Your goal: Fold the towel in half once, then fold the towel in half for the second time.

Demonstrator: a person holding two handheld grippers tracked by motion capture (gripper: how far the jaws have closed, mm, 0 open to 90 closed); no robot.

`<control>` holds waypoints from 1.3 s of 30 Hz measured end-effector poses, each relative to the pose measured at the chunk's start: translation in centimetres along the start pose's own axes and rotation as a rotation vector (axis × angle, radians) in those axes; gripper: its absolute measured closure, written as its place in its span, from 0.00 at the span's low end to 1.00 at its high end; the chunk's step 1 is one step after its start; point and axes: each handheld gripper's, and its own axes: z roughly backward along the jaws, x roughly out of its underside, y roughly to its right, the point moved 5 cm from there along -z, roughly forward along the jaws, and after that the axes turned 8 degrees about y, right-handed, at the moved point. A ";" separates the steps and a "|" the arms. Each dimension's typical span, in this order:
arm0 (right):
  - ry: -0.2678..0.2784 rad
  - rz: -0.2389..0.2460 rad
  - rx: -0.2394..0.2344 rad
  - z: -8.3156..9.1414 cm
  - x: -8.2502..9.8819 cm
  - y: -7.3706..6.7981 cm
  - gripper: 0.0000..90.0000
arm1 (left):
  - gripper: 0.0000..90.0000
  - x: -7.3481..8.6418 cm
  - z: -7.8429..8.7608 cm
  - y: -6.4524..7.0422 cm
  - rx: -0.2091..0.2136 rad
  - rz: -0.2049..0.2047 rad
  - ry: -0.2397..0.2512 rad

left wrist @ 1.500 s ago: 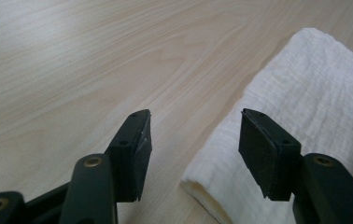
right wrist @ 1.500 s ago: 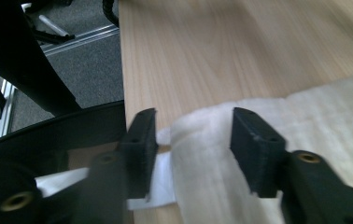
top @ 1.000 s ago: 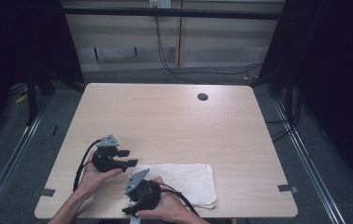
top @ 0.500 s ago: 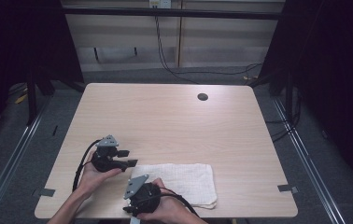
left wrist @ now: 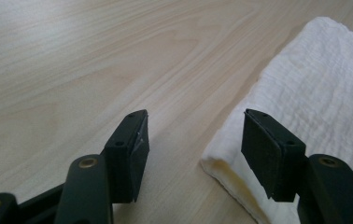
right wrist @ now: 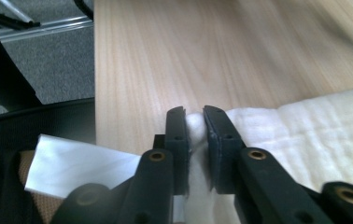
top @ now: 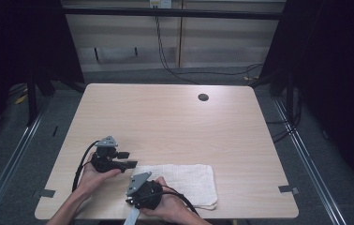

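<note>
Towel (top: 184, 182) lengthwise across table; right gripper (right wrist: 194, 122) just pinched corner; left gripper (left wrist: 191, 144) agape.

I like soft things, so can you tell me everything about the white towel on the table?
The white towel looks soft and waffle-textured, folded flat into a rectangle near the table's front edge. The right gripper has just been closing and pinches a corner. The left gripper stands open at another corner, one jaw over the cloth.

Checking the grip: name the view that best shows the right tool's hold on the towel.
The right gripper view: the right tool pinches the towel corner. The high view hides that under the hand; the left gripper view shows another towel corner.
</note>
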 end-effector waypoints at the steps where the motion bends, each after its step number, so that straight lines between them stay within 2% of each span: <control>1: 0.003 0.004 0.003 0.0 0.0 0.1 0.91 | 0.46 0.1 0.0 0.0 0.004 0.000 -0.006; 4: 0.003 -0.029 -0.001 0.0 0.0 0.2 0.92 | 0.47 0.2 -0.1 0.1 0.011 -0.002 -0.016; 5: 0.011 -0.028 -0.002 0.0 0.0 0.2 0.92 | 0.48 0.3 -0.4 0.2 0.026 -0.008 -0.030; 7: 0.006 -0.032 -0.005 0.0 0.1 0.2 0.92 | 0.49 0.4 -0.6 0.3 0.029 -0.010 -0.042; 8: 0.005 -0.040 -0.006 0.0 0.0 0.2 0.92 | 0.52 0.8 -1.0 0.5 0.046 -0.019 -0.072; 11: 0.005 -0.040 -0.008 0.0 0.0 0.3 0.92 | 0.55 0.9 -1.2 0.6 0.037 -0.039 -0.087; 12: 0.003 -0.045 -0.009 0.0 0.0 0.3 0.92 | 0.56 1.0 -1.2 0.7 0.055 -0.035 -0.095; 13: 0.003 -0.045 -0.009 0.0 0.0 0.3 0.92 | 0.56 1.0 -1.2 0.7 0.055 -0.035 -0.095; 14: 0.002 -0.062 -0.017 0.0 0.0 0.4 0.92 | 0.56 1.3 -1.1 1.1 0.056 -0.055 -0.099; 16: -0.002 -0.070 -0.016 0.0 0.0 0.4 0.92 | 0.56 1.4 -1.0 1.4 0.055 -0.062 -0.105; 18: 0.002 -0.064 -0.012 0.0 0.0 0.4 0.92 | 0.59 1.5 -1.0 1.7 0.049 -0.081 -0.111; 20: 0.001 -0.064 -0.012 0.0 0.0 0.4 0.92 | 0.73 1.7 -1.0 1.8 0.055 -0.083 -0.104; 21: 0.001 -0.074 -0.011 0.0 0.0 0.4 0.92 | 0.73 1.7 -1.0 1.9 0.054 -0.105 -0.107; 22: 0.003 -0.087 -0.015 0.1 0.1 0.4 0.92 | 0.89 1.7 -1.1 2.0 0.068 -0.112 -0.109; 23: 0.003 -0.087 -0.015 0.1 0.1 0.4 0.92 | 0.89 1.8 -1.2 2.1 0.081 -0.104 -0.105; 24: 0.000 -0.094 -0.013 0.2 0.1 0.3 0.92 | 0.94 1.8 -1.2 2.1 0.083 -0.102 -0.106; 27: -0.001 -0.095 -0.019 0.4 0.1 0.3 0.93 | 0.95 1.8 -1.1 2.0 0.106 -0.069 -0.099; 29: -0.005 -0.095 -0.026 0.4 0.1 0.3 0.93 | 0.95 1.7 -1.0 2.0 0.108 -0.062 -0.094; 30: -0.004 -0.090 -0.030 0.6 -0.1 0.3 0.93 | 0.95 1.5 -0.7 2.0 0.122 -0.046 -0.073; 31: -0.004 -0.090 -0.030 0.6 -0.1 0.3 0.93 | 0.95 1.5 -0.7 2.0 0.122 -0.046 -0.073; 33: 0.013 -0.096 -0.042 0.8 -0.5 0.4 0.93 | 0.95 1.1 -0.5 2.1 0.123 -0.034 -0.041; 35: 0.025 -0.100 -0.039 1.1 -0.7 0.4 0.93 | 0.95 0.9 -0.3 2.1 0.124 -0.030 -0.031; 36: 0.047 -0.113 -0.045 1.5 -1.1 0.5 0.93 | 0.95 0.6 -0.1 2.1 0.127 -0.014 -0.010; 39: 0.081 -0.115 -0.042 1.9 -1.5 0.7 0.93 | 0.95 0.4 0.3 1.9 0.123 -0.009 0.001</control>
